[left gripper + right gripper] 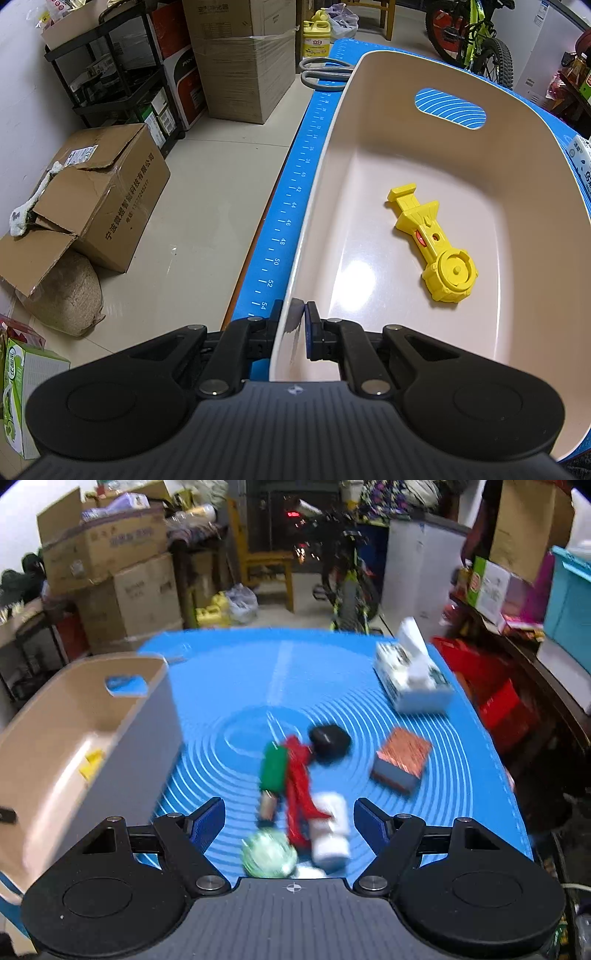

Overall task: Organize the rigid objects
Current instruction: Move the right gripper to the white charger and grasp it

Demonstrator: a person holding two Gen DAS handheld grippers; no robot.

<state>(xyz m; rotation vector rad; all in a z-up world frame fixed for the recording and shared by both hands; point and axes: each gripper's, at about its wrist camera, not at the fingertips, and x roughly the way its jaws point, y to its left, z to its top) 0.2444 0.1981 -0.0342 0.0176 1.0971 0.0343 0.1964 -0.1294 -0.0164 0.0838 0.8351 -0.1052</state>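
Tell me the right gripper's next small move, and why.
Probably lower the right gripper onto the white cylinder and close. Its jaws stand open with that piece nearest between them, loose items still lie on the blue mat, and the left gripper already clamps the bin rim, steadying it for drops.

Glossy smooth plastic seen on beige bin [388,155] & yellow toy [432,243]; blue mat [295,672] matt; boxes [96,199] cardboard.
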